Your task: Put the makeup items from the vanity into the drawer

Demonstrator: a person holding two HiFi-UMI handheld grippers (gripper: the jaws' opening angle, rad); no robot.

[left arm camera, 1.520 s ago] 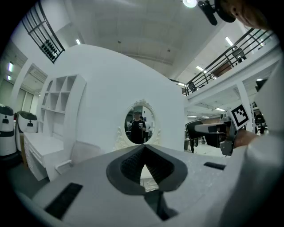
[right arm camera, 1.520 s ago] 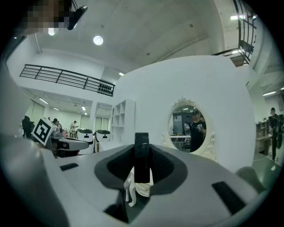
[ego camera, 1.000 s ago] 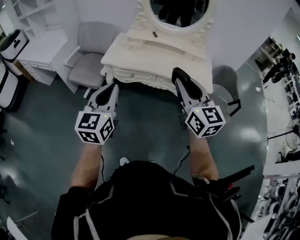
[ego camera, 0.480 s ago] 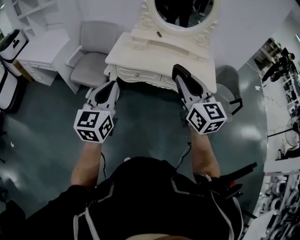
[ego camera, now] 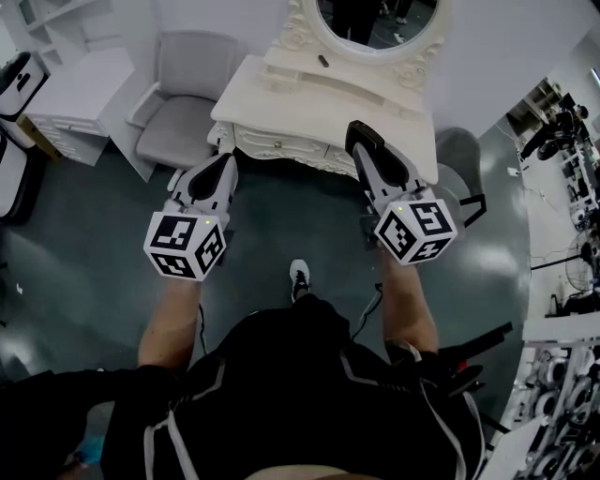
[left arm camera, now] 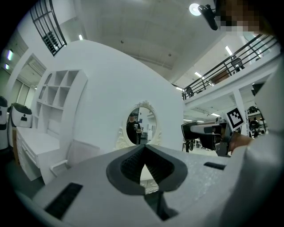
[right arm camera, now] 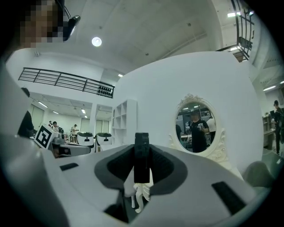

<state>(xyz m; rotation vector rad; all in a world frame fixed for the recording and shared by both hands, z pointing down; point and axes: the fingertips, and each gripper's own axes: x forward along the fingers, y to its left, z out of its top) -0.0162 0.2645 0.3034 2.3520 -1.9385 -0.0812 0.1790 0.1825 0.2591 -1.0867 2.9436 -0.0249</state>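
Barely started, I'd say. The right gripper [right arm camera: 142, 153] is clamped on a slim dark stick [right arm camera: 141, 165] that stands upright between its jaws, probably one of the makeup bits. The left gripper [left arm camera: 144, 148] has its jaws pinched together on nothing. Both sit just short of the vanity [ego camera: 309, 112], and the drawer [ego camera: 277, 143] ahead of the left gripper looks closed. A small dark item [ego camera: 323, 61] lies well beyond both grippers, under the mirror [ego camera: 375, 19]. Neither dark thing is clear enough to name. The drawer's inside is hidden and the mirror's top is cut off.
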